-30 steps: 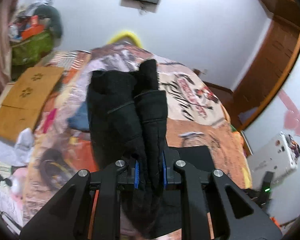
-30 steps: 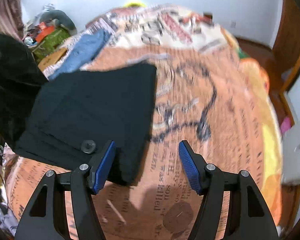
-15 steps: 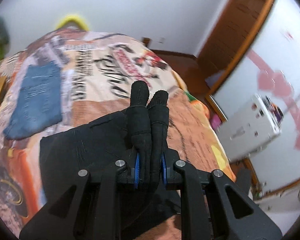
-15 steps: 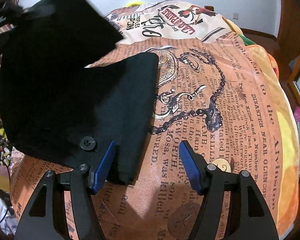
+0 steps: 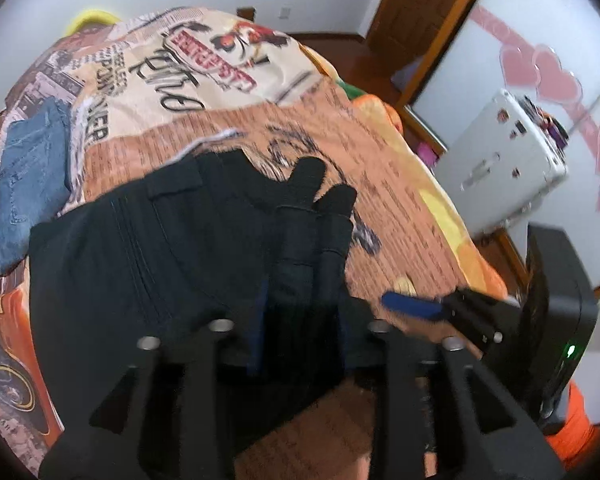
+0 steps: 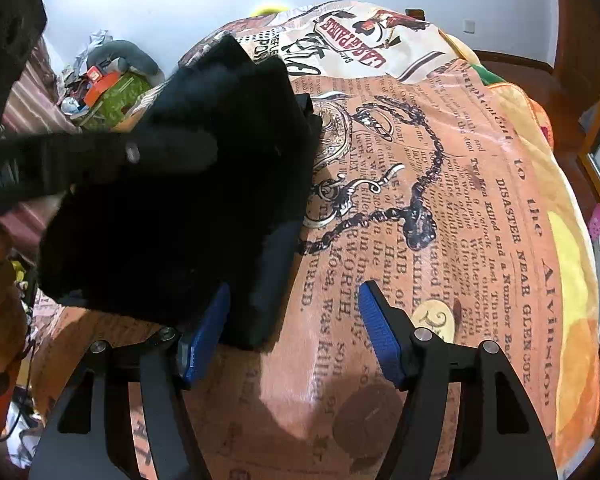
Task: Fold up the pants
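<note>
Jaws of the left gripper (image 5: 300, 324) are clamped on two bunched folds of the black pants (image 5: 148, 248), whose ends stick up past the blue pads. Jaws of the right gripper (image 6: 292, 332) stand wide apart, with the near corner of the pants (image 6: 188, 208) just beside the left pad and bare blanket between the pads. Most of the pants lie flat on the bed (image 6: 440, 200), over its orange newspaper-print blanket, while the held part hangs above them. Folded blue jeans (image 5: 28, 176) lie on the bed just beyond the pants, to their left. In the left view, the right gripper (image 5: 440, 312) shows low at the right.
</note>
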A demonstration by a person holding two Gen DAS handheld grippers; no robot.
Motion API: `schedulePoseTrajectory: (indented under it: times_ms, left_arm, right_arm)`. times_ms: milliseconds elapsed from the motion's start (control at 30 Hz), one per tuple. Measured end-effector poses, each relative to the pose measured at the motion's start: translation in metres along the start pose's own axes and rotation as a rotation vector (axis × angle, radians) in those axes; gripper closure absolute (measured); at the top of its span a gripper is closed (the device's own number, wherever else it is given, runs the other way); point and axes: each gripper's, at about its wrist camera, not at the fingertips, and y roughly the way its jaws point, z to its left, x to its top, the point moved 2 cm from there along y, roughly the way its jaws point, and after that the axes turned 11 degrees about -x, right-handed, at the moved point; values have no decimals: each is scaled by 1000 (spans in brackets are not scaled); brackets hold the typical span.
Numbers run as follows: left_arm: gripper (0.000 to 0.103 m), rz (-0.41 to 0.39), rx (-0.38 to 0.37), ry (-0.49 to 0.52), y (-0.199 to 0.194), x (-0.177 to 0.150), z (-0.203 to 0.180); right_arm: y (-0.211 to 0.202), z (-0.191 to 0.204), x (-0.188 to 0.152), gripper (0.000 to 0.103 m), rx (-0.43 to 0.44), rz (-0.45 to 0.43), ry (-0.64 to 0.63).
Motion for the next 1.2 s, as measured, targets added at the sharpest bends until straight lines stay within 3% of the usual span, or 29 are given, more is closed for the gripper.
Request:
schedulePoseTrajectory:
  times_ms: [67, 133, 267, 433, 533, 700, 800, 933, 1067, 1200]
  left_arm:
    - [39, -24, -1, 9, -9, -3, -2]
    - [29, -67, 15, 15, -24, -1, -3]
    - [22, -138, 82, -12, -50, 13, 11]
    - [17, -197, 291, -45, -71, 40, 66]
    - [17, -164, 437, -65, -68, 53, 112]
    - [17, -53, 542, -140, -45, 62, 189]
    - [17, 55, 584, -159, -19, 59, 225]
    - [16, 142, 584, -150, 8, 41, 246]
    - [15, 132, 546, -145, 8, 27, 249]
    - [15, 134, 554, -129, -3, 7, 244]
  right_arm:
    - [-5, 1, -3, 40, -5, -1, -5]
    - [-8, 1, -6, 40, -14, -5, -12]
    - [-11, -2, -10, 40, -30, 0, -17]
    - [-17, -5, -15, 40, -29, -1, -7]
    - [-16, -4, -16, 40, -19, 9, -6]
    - [-10, 2, -15, 40, -14, 29, -22]
    - [-4, 6, -13, 40, -23, 34, -51]
    - [1, 5, -4, 35, -32, 27, -89]
    - [7, -1, 4, 30, -44, 22, -106]
    - [11, -11, 10, 30, -95, 19, -77]
